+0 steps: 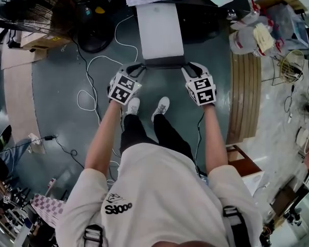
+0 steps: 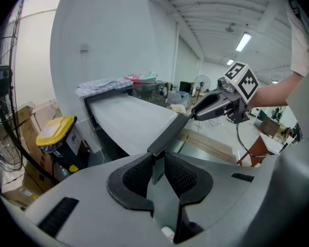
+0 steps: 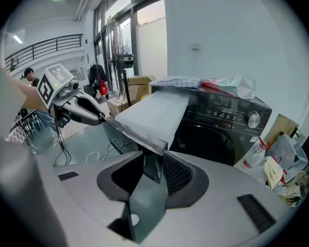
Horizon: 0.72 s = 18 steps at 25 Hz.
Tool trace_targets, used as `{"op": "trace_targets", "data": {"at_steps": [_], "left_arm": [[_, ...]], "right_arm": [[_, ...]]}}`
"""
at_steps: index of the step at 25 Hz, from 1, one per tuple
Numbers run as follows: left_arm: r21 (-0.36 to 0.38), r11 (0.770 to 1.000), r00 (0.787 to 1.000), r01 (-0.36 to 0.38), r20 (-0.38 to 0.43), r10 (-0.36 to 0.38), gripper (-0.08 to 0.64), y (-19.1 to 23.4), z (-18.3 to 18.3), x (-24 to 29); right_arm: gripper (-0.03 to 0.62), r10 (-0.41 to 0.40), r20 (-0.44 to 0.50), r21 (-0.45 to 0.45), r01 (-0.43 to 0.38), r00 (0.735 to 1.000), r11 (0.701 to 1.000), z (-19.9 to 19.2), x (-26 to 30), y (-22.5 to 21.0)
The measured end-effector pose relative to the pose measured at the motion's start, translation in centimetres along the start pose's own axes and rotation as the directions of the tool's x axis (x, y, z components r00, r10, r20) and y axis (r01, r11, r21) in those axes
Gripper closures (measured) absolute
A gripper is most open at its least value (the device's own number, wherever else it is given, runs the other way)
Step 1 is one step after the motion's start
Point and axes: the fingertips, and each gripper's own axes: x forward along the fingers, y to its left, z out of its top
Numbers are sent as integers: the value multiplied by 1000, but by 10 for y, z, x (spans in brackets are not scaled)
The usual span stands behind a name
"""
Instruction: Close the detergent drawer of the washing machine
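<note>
While the detergent drawer stands pulled far out of the washing machine, the left gripper and right gripper each clamp their fingers on its dark front edge, one at either end.

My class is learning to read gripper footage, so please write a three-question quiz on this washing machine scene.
1. True or false: the drawer is pushed fully in.
2. How many grippers grip the drawer? A one, B two, C none.
3. Fill in: the yellow-lidded bin stands on the ____ gripper's side of the washing machine.
Key: 1 false, it sticks far out. 2 B, the left gripper and the right gripper are both shut on its front edge. 3 left.
</note>
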Motion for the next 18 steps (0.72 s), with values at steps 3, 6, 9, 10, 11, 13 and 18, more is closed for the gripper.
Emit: {"op": "trace_targets", "data": {"at_steps": [3,6,9,10,11,13,18], "left_arm": [[-30,999,999,-32,4,32,473,3,8,0],[-47,996,997,-72,-17,72,472,15,15,2],[-88,992,996,-91,-15,90,472,28,18,3],[-96,991,996,-94,-11,93,472,32,20,4],[-100,990,995,-96,-7,96,472,35,22,6],[-110,989,995,-96,-3,96,472,40,26,7],[-126,989,996,-83,3,84,471,49,31,11]], "right_arm": [[479,-1,27,11,1,1000,1000,8,-5,-5],[479,12,42,7,-12,999,1000,19,1,-10],[479,27,47,-16,-26,999,1000,30,8,-13],[479,30,46,-21,-29,998,999,34,11,-14],[479,32,44,-25,-31,999,999,36,13,-16],[479,32,38,-28,-31,999,999,40,15,-19],[478,36,32,-26,-35,999,999,48,23,-25]]}}
